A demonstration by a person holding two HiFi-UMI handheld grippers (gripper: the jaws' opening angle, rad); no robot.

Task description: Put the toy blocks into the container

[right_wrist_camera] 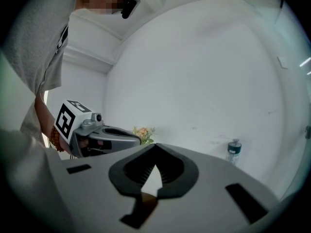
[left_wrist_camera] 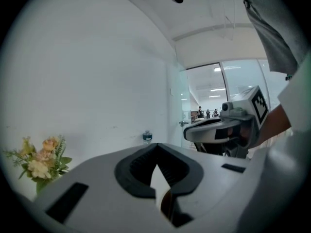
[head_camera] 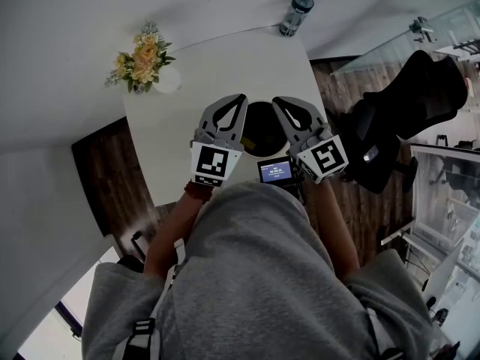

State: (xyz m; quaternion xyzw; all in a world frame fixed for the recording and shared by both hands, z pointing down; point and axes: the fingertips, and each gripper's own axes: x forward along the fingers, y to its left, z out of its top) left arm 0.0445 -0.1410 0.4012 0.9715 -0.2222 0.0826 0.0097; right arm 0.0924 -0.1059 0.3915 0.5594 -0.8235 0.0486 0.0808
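My left hand-held gripper (left_wrist_camera: 156,148) is fully closed, its ridged pads meeting at the tip with nothing caught between them. The right hand-held gripper (right_wrist_camera: 155,147) is the same: pressed together and empty. Both are held nearly level, side by side, which reads to me as a ready pose rather than a grasp.

Between the two, on the white desk (head_camera: 187,103), sits a dark round shape that I take to be the container (head_camera: 262,130). The left jaws hang over its left rim and the right jaws over its right rim, so either could drop something in from here. I see no toy blocks in any view. They may be hidden under the hand-held grippers or lie outside the frame, so I judge that the loading has either not begun or is already finished.

On the near side of the container is a small screen (head_camera: 275,171) glowing blue; its lines of print are too small to read. The marker cube (head_camera: 211,163) on the left hand-held gripper carries a black-and-white square pattern but no words. Beyond the container to the left stands a bunch of flowers (head_camera: 142,58), and beyond it at the far desk edge a bottle (head_camera: 297,13) whose label I cannot read. To the container's right, off the desk, is a black chair (head_camera: 405,118).
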